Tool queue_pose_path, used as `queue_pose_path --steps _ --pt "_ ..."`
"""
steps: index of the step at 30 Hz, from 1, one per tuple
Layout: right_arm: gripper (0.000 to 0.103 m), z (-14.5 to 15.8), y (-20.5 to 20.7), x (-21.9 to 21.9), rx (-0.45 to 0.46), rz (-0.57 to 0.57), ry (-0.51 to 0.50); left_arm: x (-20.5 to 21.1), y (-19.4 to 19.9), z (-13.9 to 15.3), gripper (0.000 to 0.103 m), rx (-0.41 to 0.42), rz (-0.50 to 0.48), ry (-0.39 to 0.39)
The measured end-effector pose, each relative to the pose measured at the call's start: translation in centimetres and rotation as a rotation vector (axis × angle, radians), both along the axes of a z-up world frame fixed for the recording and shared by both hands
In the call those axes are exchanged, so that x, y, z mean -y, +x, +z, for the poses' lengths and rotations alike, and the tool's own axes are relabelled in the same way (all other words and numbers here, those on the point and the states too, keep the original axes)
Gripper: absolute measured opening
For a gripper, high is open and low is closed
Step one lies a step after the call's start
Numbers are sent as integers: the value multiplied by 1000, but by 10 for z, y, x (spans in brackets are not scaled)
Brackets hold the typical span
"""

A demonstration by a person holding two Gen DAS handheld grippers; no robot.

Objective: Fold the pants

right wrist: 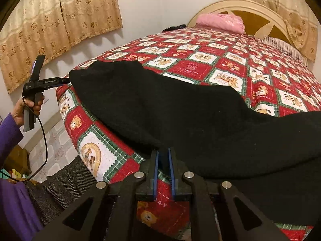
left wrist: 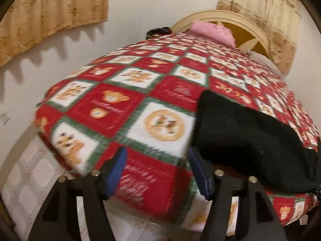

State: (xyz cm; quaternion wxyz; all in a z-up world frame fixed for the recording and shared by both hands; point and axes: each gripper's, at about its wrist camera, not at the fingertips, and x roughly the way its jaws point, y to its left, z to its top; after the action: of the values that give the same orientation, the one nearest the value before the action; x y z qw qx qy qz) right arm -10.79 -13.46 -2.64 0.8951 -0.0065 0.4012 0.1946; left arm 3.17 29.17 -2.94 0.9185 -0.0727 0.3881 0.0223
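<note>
Black pants (right wrist: 180, 116) lie spread along the near edge of the bed on a red, white and green teddy-bear quilt (right wrist: 230, 68). In the left wrist view the pants (left wrist: 250, 136) lie to the right of my left gripper (left wrist: 157, 160), which is open and empty over the quilt (left wrist: 112, 104); its right finger is beside the pants' edge. The left gripper also shows in the right wrist view (right wrist: 67, 80), at the pants' far left end. My right gripper (right wrist: 164, 156) is shut on the near edge of the pants.
A pink folded cloth (right wrist: 220, 22) lies by the cream headboard (right wrist: 250, 10). Beige curtains (right wrist: 50, 24) hang on the wall. A dark striped fabric (right wrist: 66, 182) lies below the bed's edge, with tiled floor (left wrist: 30, 176) to the left.
</note>
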Motion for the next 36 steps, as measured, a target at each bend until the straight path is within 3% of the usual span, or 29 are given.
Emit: queue_pose_path --steps 4,6,8,11,13,15,19,21,25,27,29,33,36 --pt "16 25 -4 7 38 -5 66 -1 -18 18 66 48 18 50" --pt "26 38 -4 7 74 4 111 6 -23 29 66 74 4 47" --pt "42 49 1 3 107 15 175 16 -24 37 66 96 -27 19" --pt "42 53 18 -13 123 24 243 36 -19 55 66 163 -62 -8" --pt "42 49 34 -28 115 29 261 52 -9 59 74 187 -82 -10" --pt "42 41 43 -42 100 50 262 70 4 49 74 157 -78 39" --pt "42 14 49 -49 16 47 225 95 16 10 74 89 -51 237" --pt "42 0 52 -42 -30 15 167 95 19 -10 74 37 -36 266" --pt "42 2 52 -29 -44 31 127 86 12 -15 76 60 -11 214" --pt "42 14 56 -26 -15 41 167 85 14 -7 76 42 -7 194" --pt "42 29 67 -24 34 47 245 90 7 8 76 85 -17 179" --pt "47 40 109 -37 57 80 343 108 2 29 76 173 -46 163" --pt "47 22 146 -57 -11 84 321 118 14 16 76 127 -59 149"
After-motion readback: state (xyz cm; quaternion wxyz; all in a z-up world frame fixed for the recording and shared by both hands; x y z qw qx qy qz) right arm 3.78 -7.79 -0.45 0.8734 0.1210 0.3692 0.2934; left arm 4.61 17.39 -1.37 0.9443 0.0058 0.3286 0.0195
